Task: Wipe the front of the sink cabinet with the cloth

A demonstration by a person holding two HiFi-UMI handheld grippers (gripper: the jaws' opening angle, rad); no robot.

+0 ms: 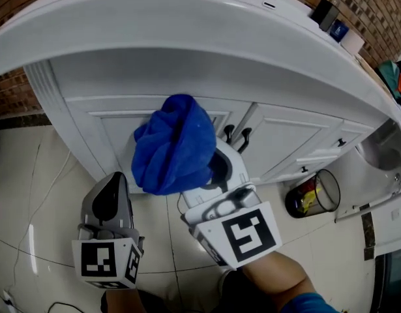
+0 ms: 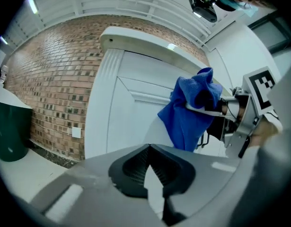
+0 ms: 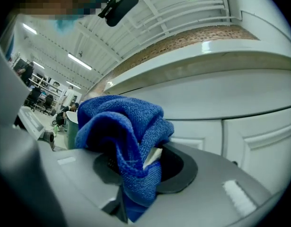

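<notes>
The white sink cabinet (image 1: 118, 126) fills the head view, with panelled doors and two black handles (image 1: 237, 136) under an overhanging countertop. A bunched blue cloth (image 1: 174, 145) sits in front of the left door. My right gripper (image 1: 212, 168) is shut on the cloth, which covers its jaws. In the right gripper view the cloth (image 3: 121, 126) folds over the gripper (image 3: 136, 167), with the door panels (image 3: 251, 136) just beyond. I cannot tell if the cloth touches the door. My left gripper (image 1: 113, 189) hangs lower left, shut and holding nothing (image 2: 150, 163); its view shows the cloth (image 2: 190, 112) beside the cabinet (image 2: 121, 112).
A wire waste bin (image 1: 312, 194) with red and yellow rubbish stands on the tiled floor right of the cabinet, beside a white fixture (image 1: 383, 155). Small items (image 1: 327, 13) sit on the countertop. A brick wall (image 2: 55, 79) and a dark green bin (image 2: 10, 131) lie left.
</notes>
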